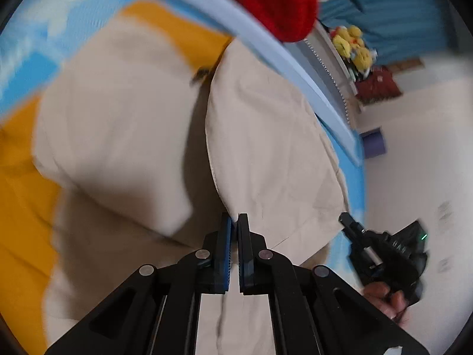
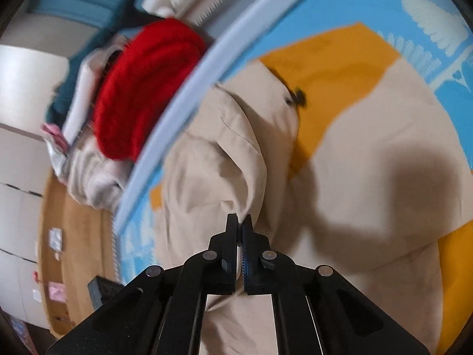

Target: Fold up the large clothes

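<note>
A large beige garment (image 1: 124, 136) with orange panels (image 1: 23, 177) lies on a blue patterned bed (image 1: 35, 29). My left gripper (image 1: 234, 222) is shut on an edge of a lifted beige fold (image 1: 266, 148). My right gripper (image 2: 240, 222) is shut on another bunched part of the beige garment (image 2: 212, 162), which hangs in folds from it. The right gripper also shows in the left wrist view (image 1: 384, 251), low at the right beside the bed edge. The orange panel (image 2: 334, 68) shows beyond the fold in the right wrist view.
A red knitted item (image 2: 147, 88) lies on a pile of pale clothes (image 2: 88, 177) past the light-blue bed edge (image 2: 189, 88). Yellow plush toys (image 1: 351, 47) sit on a shelf. A purple roll (image 1: 374, 145) lies on the white floor. A wooden floor area (image 2: 74, 251) lies at the left.
</note>
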Demonstrator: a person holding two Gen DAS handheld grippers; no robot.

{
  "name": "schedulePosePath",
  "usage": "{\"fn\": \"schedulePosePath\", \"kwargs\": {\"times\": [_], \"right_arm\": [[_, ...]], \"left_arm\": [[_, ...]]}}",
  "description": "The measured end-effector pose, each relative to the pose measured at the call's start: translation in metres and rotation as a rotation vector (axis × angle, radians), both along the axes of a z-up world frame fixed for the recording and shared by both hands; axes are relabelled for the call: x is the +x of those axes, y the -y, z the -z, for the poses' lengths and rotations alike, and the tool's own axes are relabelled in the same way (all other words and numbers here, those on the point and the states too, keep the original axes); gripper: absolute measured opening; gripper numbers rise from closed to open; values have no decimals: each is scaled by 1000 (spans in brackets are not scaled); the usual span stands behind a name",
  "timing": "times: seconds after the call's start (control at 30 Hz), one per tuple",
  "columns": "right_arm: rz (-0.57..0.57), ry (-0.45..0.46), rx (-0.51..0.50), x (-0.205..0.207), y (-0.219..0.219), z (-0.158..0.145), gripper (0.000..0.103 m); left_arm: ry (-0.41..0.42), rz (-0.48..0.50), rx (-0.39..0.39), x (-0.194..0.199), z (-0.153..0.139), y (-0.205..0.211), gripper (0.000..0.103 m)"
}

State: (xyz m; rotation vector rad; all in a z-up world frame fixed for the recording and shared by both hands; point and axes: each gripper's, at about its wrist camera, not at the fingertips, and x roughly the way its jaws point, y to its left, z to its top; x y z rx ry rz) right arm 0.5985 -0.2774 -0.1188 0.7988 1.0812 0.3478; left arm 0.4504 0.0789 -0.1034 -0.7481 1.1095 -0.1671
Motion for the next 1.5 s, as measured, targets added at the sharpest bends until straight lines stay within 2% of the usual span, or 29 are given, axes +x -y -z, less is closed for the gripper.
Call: {"fn": "schedulePosePath", "kwargs": {"times": [0.03,0.1,0.13,0.17,0.23,0.27,0.33,0.37,0.4,0.47,0.53,0.57,0.63,0.67,0.73,0.8,0.87,0.93,1.0,1.03,1.1,1.13,1.2,1.33,1.37,1.43,1.5], "right_arm": [[0,-14,-32,1,-1,1,2],[-18,-108,-81,1,-6,21,2],[-25,-150,-87,1,-5,31,2],[-37,-227,-97,-1,-9,51,2],[-55,-275,-110,-3,-14,66,4],[-64,-281,-124,-3,-17,68,6],[-68,-254,-153,-2,-19,60,9],[-67,-233,-177,-1,-20,53,14],[-60,-207,-200,1,-21,45,18],[-48,-151,-233,-1,-19,33,31],[-47,-117,-250,0,-19,27,33],[-47,-114,-250,2,-20,26,33],[-40,-130,-224,4,-20,32,33],[-41,-139,-216,5,-19,35,28],[-32,-169,-213,5,-20,45,13],[-20,-197,-222,5,-18,50,13],[1,-201,-250,4,-17,43,15],[29,-172,-290,0,-14,27,18],[58,-88,-378,-5,-18,6,26],[58,-52,-407,-6,-21,-1,31],[36,-25,-395,-6,-26,-5,32],[20,-29,-390,-6,-30,-3,32],[14,-20,-379,-8,-29,-3,32],[-95,-20,-301,-7,-47,7,32],[-147,-55,-310,-6,-56,18,32],[-203,-125,-395,-7,-66,35,32],[-201,-154,-420,-11,-66,44,32]], "left_arm": [[-10,33,72,1,-1,7,2],[-109,94,201,4,19,20,3],[-171,103,230,2,35,22,4],[-227,101,247,0,50,22,11],[-260,78,248,-2,55,20,14],[-239,60,276,-2,45,20,14],[-126,56,386,-2,12,27,14],[-42,63,447,-3,-8,34,19],[32,80,469,-5,-22,41,23],[92,142,417,-7,-27,54,23],[62,218,334,-8,-9,68,23],[-8,259,309,-8,11,76,23],[-138,301,329,-6,41,84,22],[-181,308,330,-8,52,83,18],[-184,289,297,-8,48,78,18],[-130,276,263,-5,29,70,21],[-54,236,299,-4,7,60,21],[-24,196,335,-6,5,48,21],[-83,169,355,-4,24,34,21],[-143,159,363,-8,40,28,21],[-253,115,347,-13,60,15,15],[-260,91,322,-15,60,11,14],[-229,79,306,-17,45,10,15],[-154,65,349,-23,15,10,17],[-146,60,345,-26,11,3,17],[-128,48,338,-34,3,-9,17],[-117,41,346,-20,-1,-6,17]]}}
